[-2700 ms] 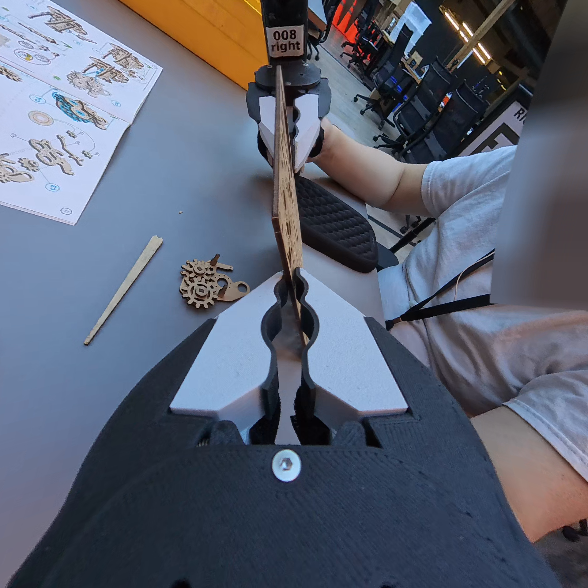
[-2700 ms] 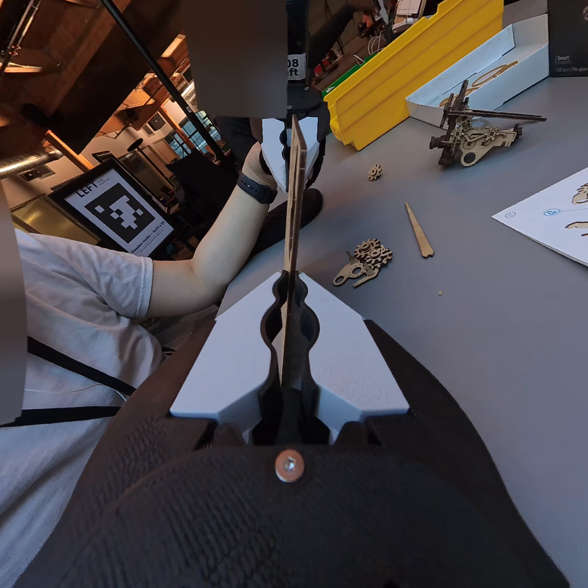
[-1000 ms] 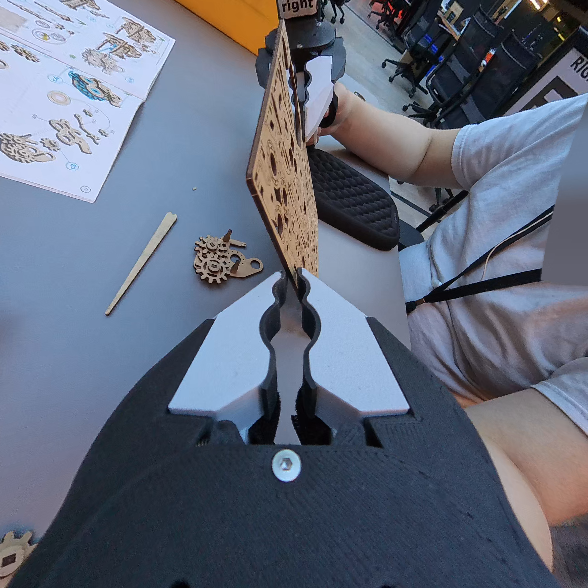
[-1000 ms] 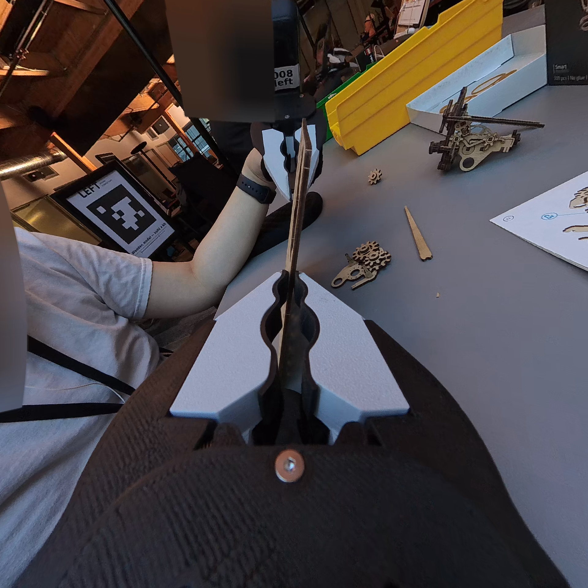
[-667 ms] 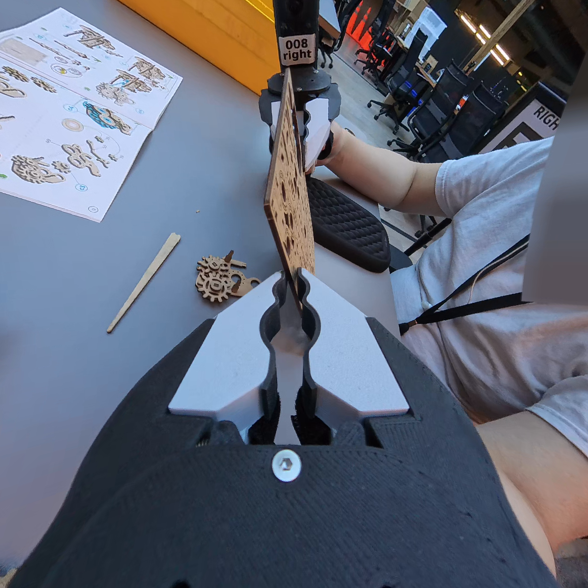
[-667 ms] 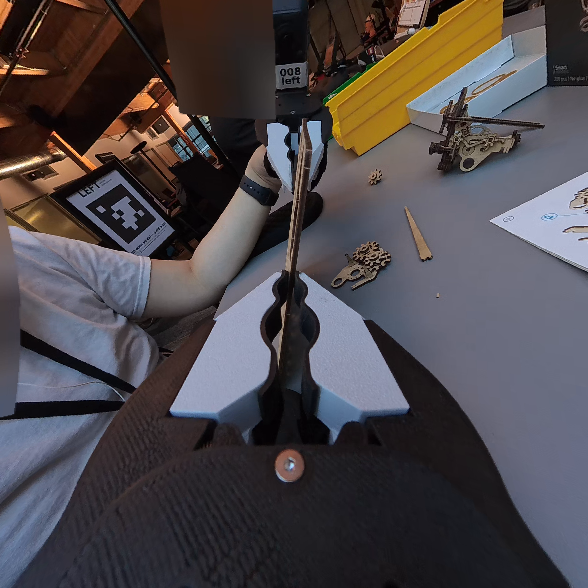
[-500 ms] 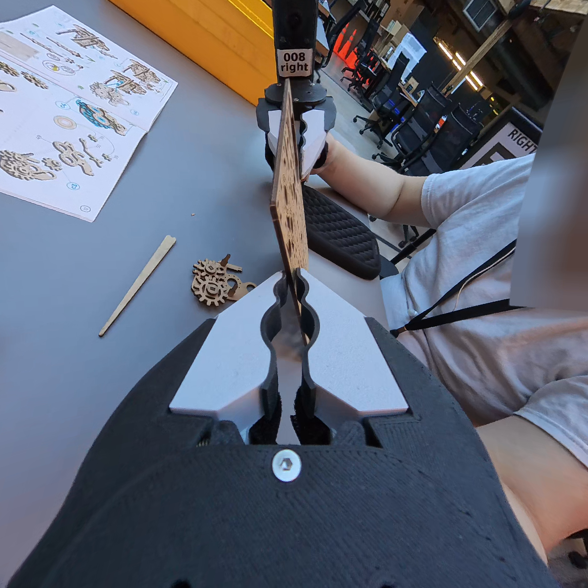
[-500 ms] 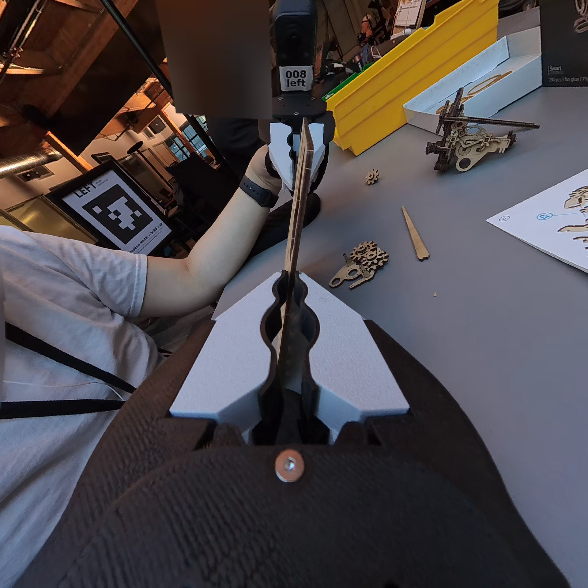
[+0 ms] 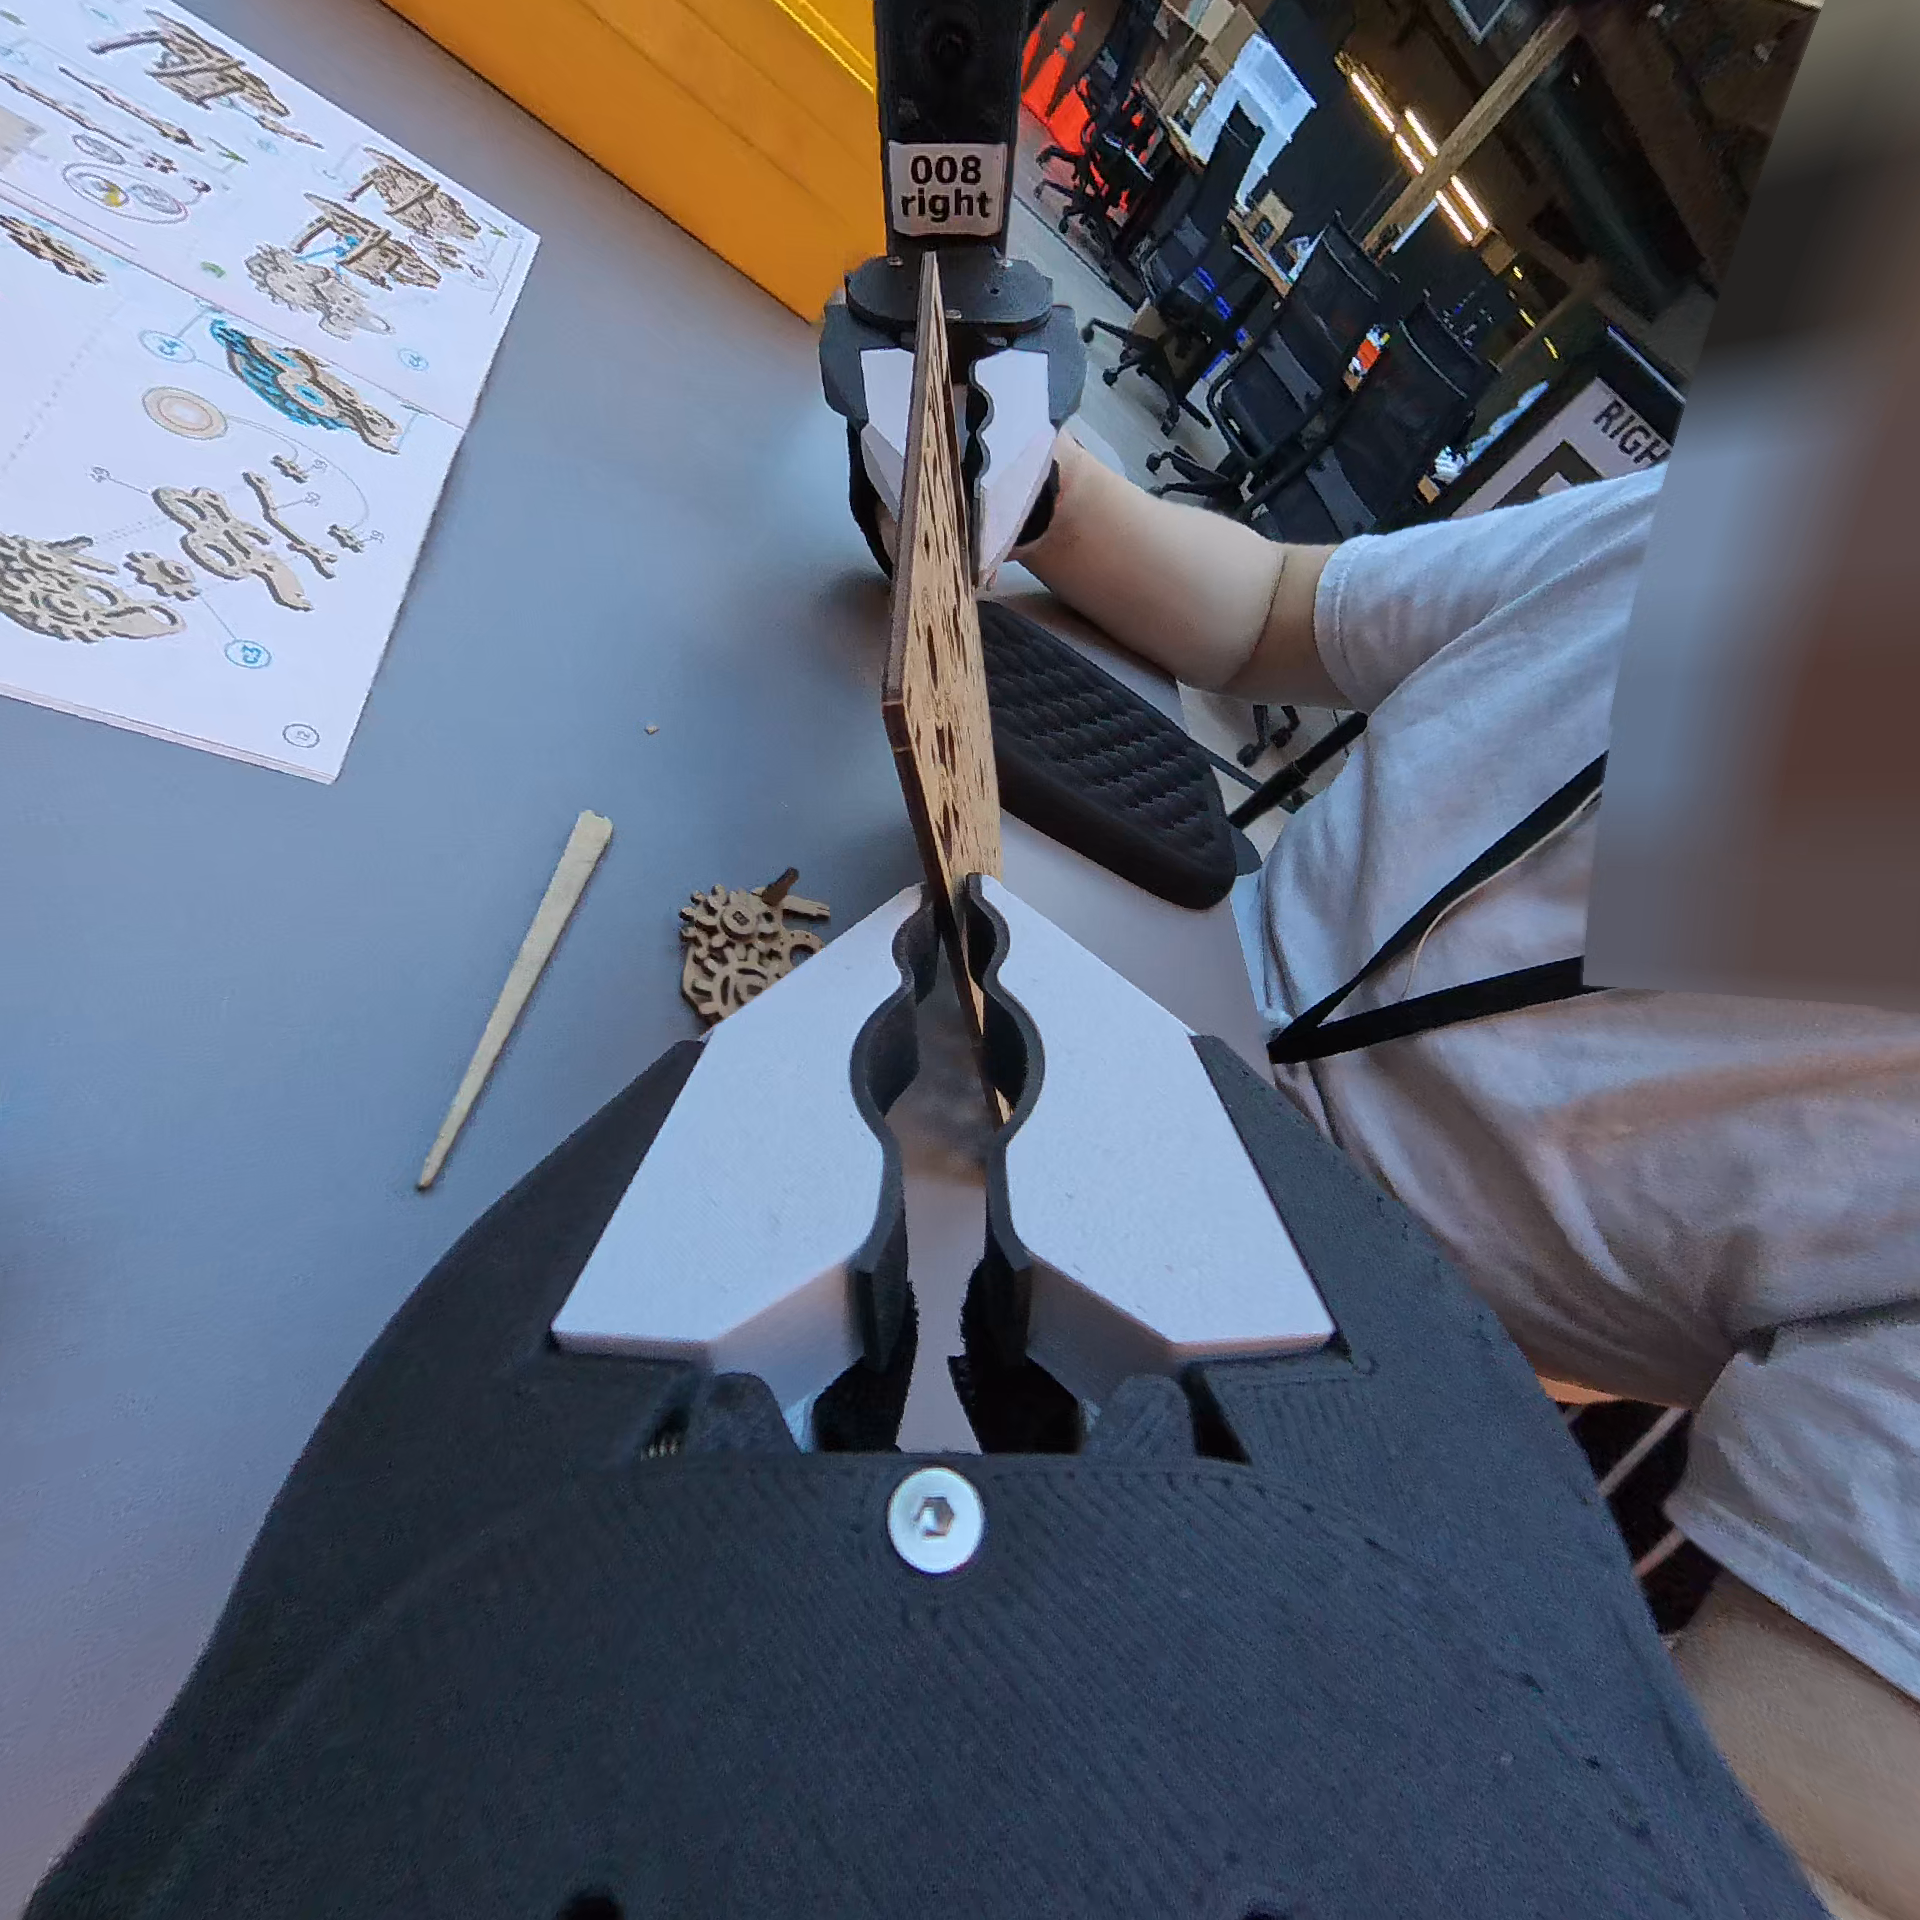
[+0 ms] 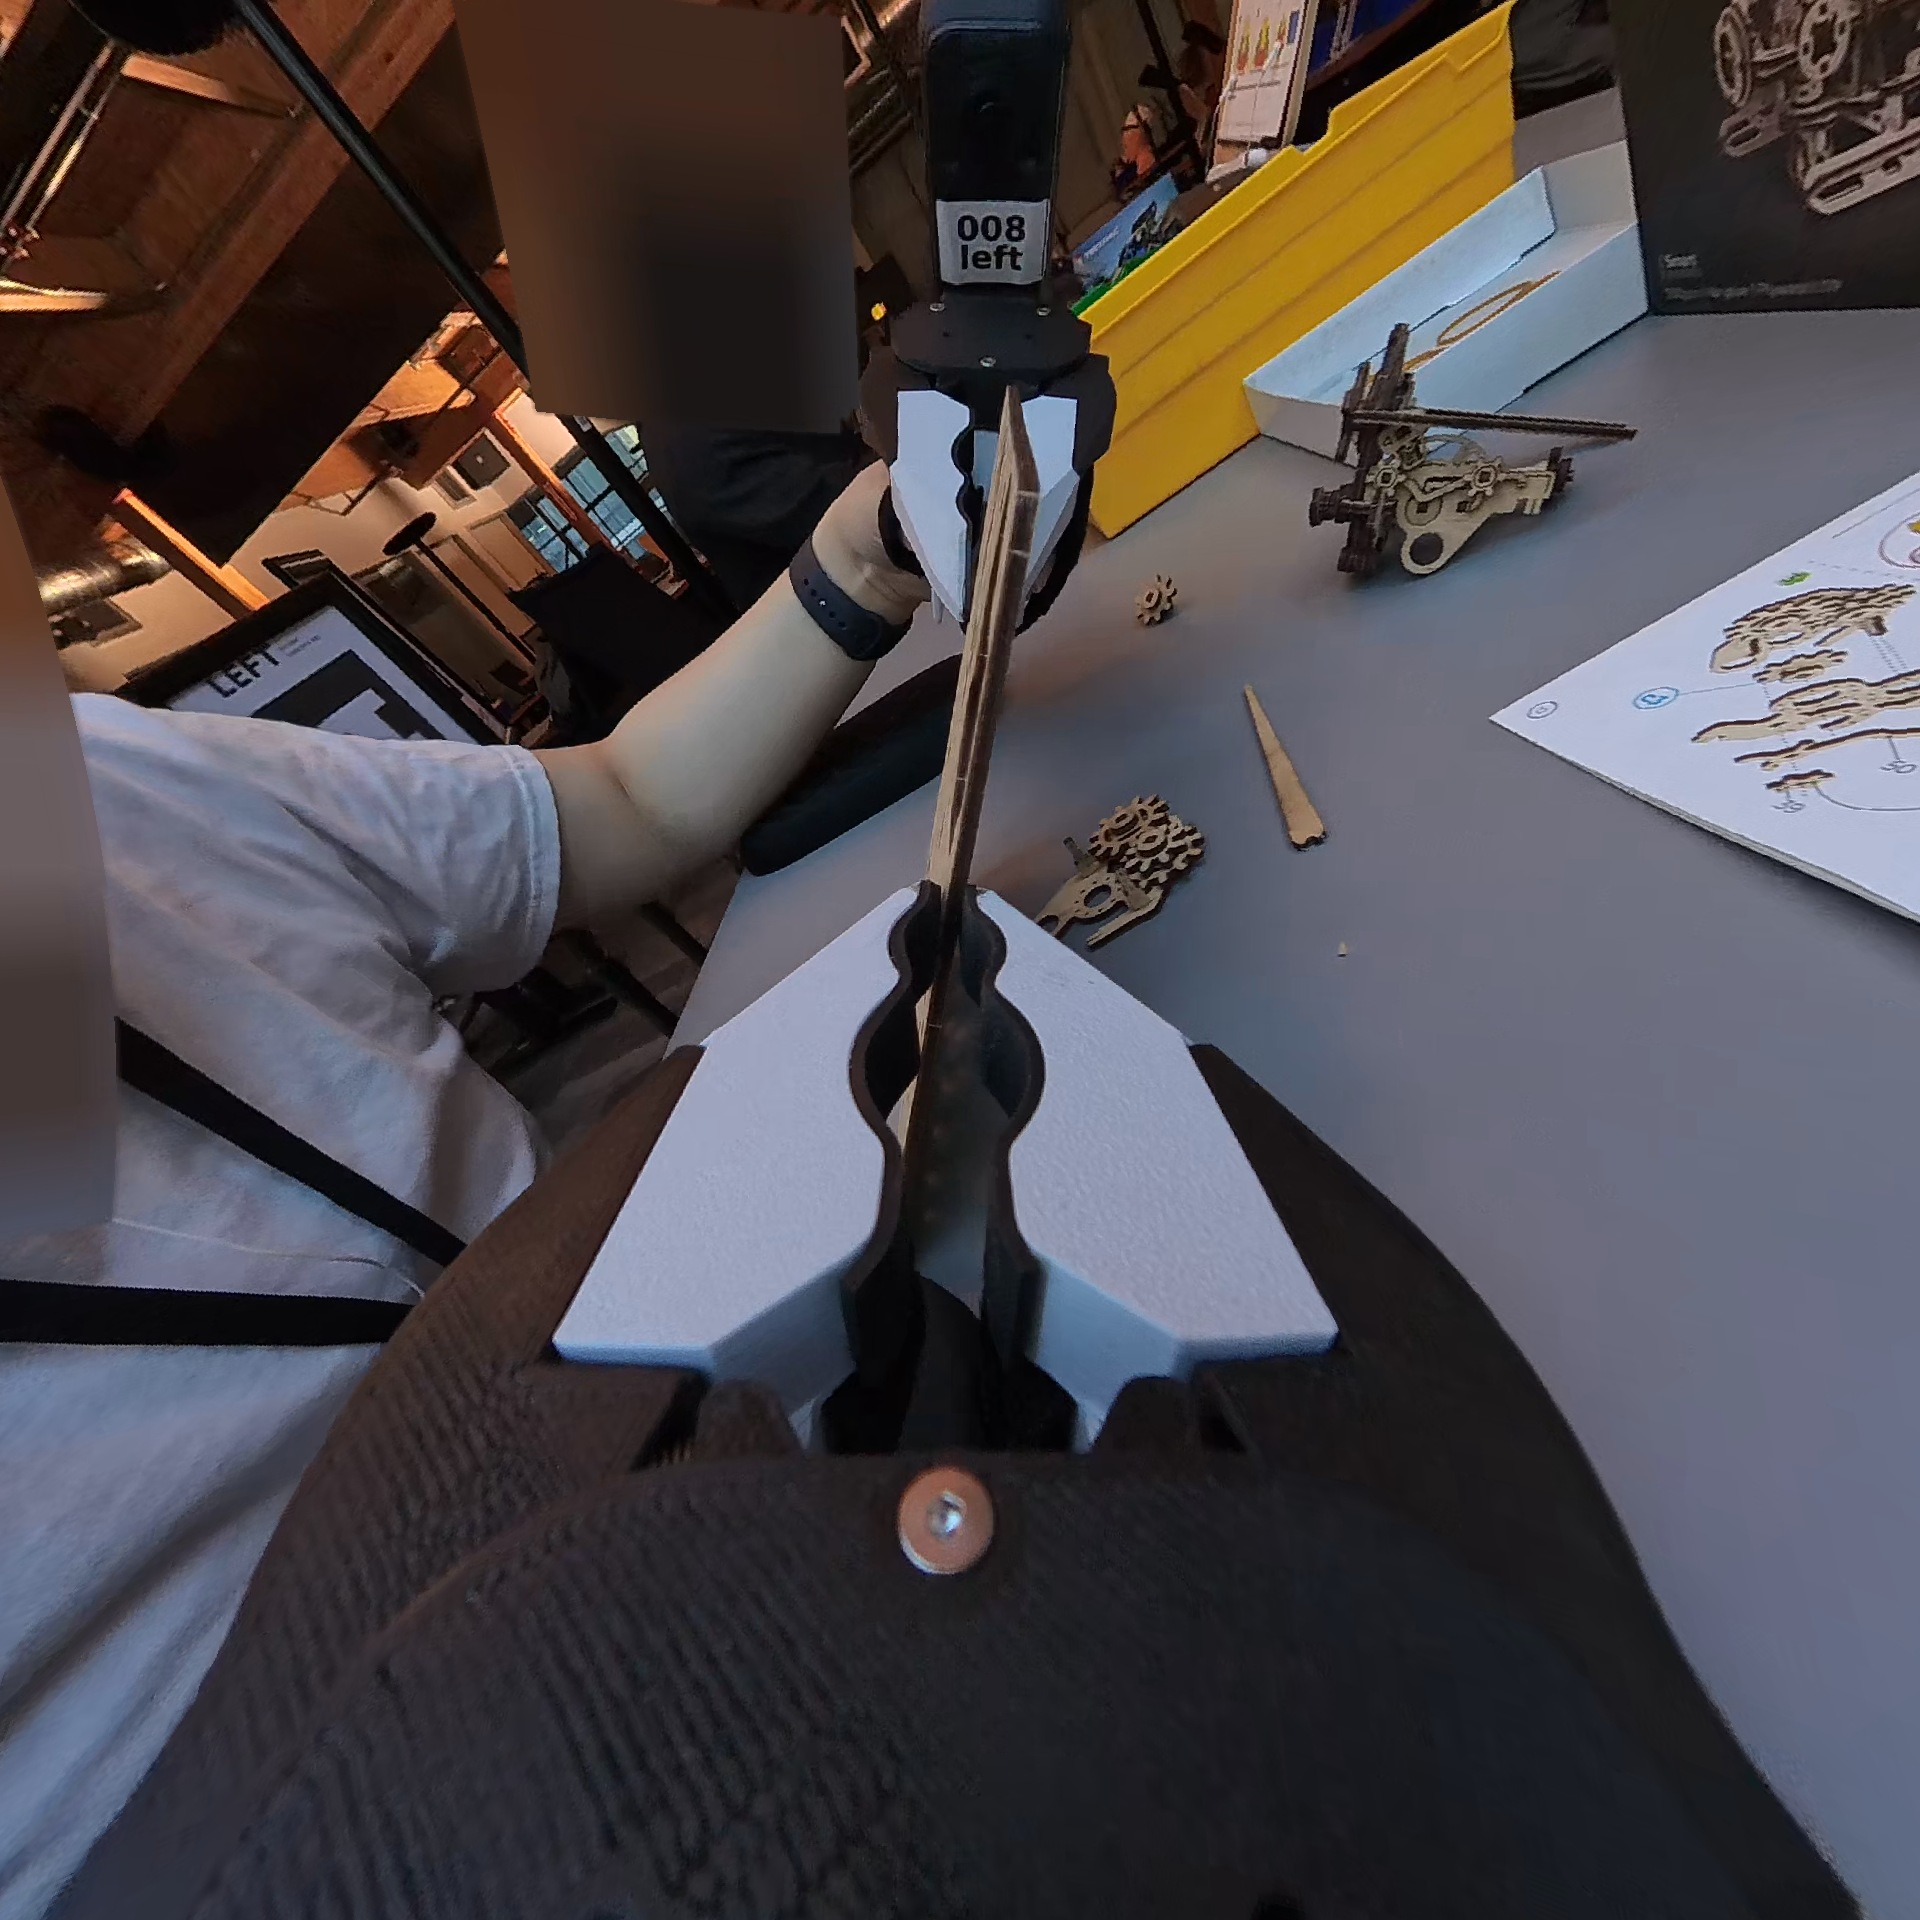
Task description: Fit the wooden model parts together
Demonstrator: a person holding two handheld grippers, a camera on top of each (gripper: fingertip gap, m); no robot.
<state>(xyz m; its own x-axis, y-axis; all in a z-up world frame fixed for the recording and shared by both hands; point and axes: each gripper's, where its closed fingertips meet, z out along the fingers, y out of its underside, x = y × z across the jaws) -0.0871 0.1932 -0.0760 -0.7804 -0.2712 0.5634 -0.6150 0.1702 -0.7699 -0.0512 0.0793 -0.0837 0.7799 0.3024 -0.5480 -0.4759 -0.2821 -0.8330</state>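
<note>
A thin laser-cut wooden sheet (image 9: pixel 940 665) full of model parts is held nearly edge-on in the air between both grippers, over the grey table's near edge. My left gripper (image 9: pixel 943 894) is shut on one end of it. My right gripper (image 10: pixel 948 899) is shut on the other end, and the sheet (image 10: pixel 982 675) runs away from it to the left gripper. A small gear assembly (image 9: pixel 738 951) lies on the table below the sheet; it also shows in the right wrist view (image 10: pixel 1127 857). A partly built wooden model (image 10: pixel 1434 488) stands farther back.
A pointed wooden stick (image 9: pixel 520 987) lies beside the gears. An open instruction booklet (image 9: pixel 208 416) lies beyond it. A single small gear (image 10: pixel 1155 600), a yellow bin (image 10: pixel 1299 260), a white box tray (image 10: pixel 1455 322) and a black box (image 10: pixel 1766 156) are at the back. A black wrist pad (image 9: pixel 1091 748) lies at the table edge, next to the seated person. About 12 cm separates my left fingertips from my right.
A second ago the sheet was twisted so its face showed in the left wrist view. It has turned back to nearly edge-on. Both grippers stay shut on it.
</note>
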